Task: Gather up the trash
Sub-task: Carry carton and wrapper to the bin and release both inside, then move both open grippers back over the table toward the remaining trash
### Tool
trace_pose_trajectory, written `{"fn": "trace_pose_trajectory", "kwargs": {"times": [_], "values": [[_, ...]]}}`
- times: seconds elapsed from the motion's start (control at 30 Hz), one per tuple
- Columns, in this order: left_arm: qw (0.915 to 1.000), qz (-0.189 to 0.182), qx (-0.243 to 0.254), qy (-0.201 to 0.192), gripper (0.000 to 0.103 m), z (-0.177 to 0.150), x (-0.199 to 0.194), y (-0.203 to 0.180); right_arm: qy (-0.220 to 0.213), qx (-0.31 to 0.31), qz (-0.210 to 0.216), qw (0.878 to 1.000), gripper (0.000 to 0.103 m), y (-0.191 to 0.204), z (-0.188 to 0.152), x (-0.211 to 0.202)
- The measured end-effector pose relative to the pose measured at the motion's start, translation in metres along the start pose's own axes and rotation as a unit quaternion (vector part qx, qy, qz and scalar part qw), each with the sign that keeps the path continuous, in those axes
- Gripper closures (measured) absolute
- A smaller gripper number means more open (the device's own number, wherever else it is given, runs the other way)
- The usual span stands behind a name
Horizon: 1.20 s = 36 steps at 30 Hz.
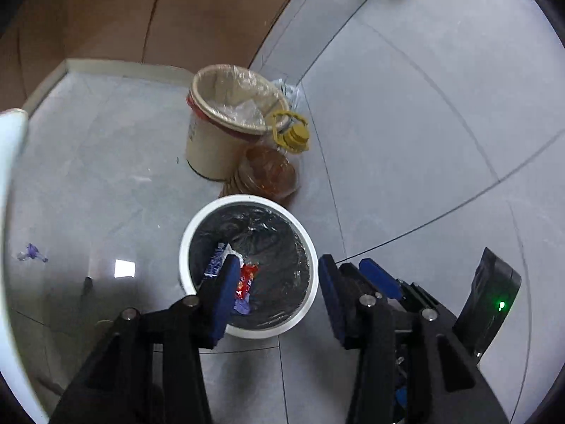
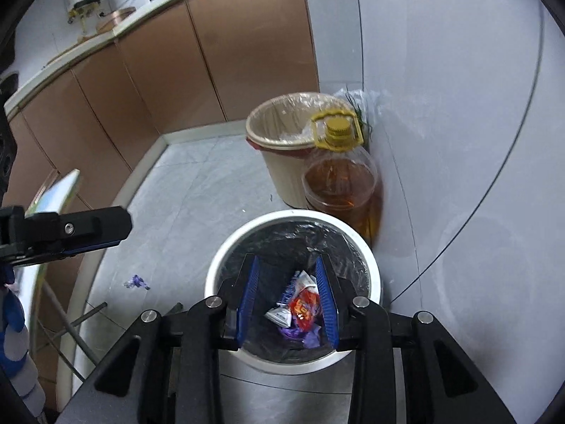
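Right tongs point(image 2: 287, 304) and left tongs point(image 1: 275, 282) both parted, empty, above wrappers point(image 2: 300, 307) inside white bin point(image 2: 226, 258).

Grey floor tiles point(image 2: 197, 194) are shining under a light, brown cabinets point(image 2: 148, 70) are standing along the left with a pale surface point(image 2: 152, 17) above, and a grey tiled wall point(image 2: 441, 70) is rising at the right.

White bin point(image 2: 370, 258) — black liner point(image 2: 282, 243), red wrapper point(image 2: 303, 307).
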<state>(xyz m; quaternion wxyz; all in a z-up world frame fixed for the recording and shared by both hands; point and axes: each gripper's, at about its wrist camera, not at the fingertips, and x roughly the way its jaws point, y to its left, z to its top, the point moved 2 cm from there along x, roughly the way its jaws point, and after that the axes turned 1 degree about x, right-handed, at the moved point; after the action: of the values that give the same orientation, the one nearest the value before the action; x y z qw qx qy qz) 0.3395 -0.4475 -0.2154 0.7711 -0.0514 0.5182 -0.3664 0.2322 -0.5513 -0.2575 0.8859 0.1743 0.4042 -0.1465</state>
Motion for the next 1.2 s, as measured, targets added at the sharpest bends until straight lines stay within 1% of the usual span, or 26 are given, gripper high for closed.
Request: {"fn": "trace_pose_trajectory", "kwargs": {"times": [0.17, 0.3, 0.33, 0.4, 0.5, 0.6, 0.7, 0.8, 0.93, 1.0, 1.03, 1.2], "values": [[0.9989, 0.009, 0.016, -0.043, 0.059, -0.016, -0.066, -0.007, -0.047, -0.005, 0.026, 0.999, 0.065, 0.031, 0.007, -0.057], [0.9963, 0.014, 0.022, -0.082, 0.059, -0.034, -0.127, -0.007, -0.083, -0.021, 0.047, 0.995, 0.062, 0.059, 0.011, -0.103], [0.9956, 0.015, 0.024, -0.089, 0.058, -0.037, -0.138, -0.007, -0.096, -0.027, 0.056, 0.993, 0.06, 0.071, 0.012, -0.12], [0.9935, 0.021, 0.025, -0.109, 0.054, -0.048, -0.168, -0.003, -0.112, -0.036, 0.067, 0.991, 0.059, 0.085, 0.013, -0.144], [0.9893, 0.034, 0.022, -0.14, 0.053, -0.068, -0.215, 0.008, -0.136, -0.053, 0.089, 0.985, 0.059, 0.112, 0.011, -0.183], [0.9854, 0.048, 0.011, -0.163, 0.053, -0.087, -0.251, 0.024, -0.149, -0.071, 0.107, 0.98, 0.059, 0.136, 0.008, -0.213], [0.9804, 0.071, 0.001, -0.184, 0.053, -0.109, -0.285, 0.044, -0.164, -0.091, 0.127, 0.974, 0.058, 0.164, -0.002, -0.246], [0.9747, 0.096, -0.009, -0.202, 0.053, -0.13, -0.315, 0.064, -0.176, -0.105, 0.141, 0.969, 0.055, 0.182, -0.009, -0.265], [0.9662, 0.125, -0.023, -0.224, 0.053, -0.154, -0.353, 0.089, -0.19, -0.125, 0.159, 0.961, 0.055, 0.207, -0.019, -0.294], [0.9599, 0.144, -0.023, -0.24, 0.053, -0.166, -0.379, 0.1, -0.196, -0.133, 0.163, 0.958, 0.055, 0.217, -0.023, -0.308], [0.9551, 0.156, -0.024, -0.251, 0.053, -0.173, -0.392, 0.104, -0.198, -0.136, 0.166, 0.957, 0.054, 0.22, -0.025, -0.312], [0.9416, 0.178, -0.036, -0.283, 0.053, -0.198, -0.438, 0.126, -0.205, -0.143, 0.172, 0.953, 0.054, 0.235, -0.033, -0.331]]}}
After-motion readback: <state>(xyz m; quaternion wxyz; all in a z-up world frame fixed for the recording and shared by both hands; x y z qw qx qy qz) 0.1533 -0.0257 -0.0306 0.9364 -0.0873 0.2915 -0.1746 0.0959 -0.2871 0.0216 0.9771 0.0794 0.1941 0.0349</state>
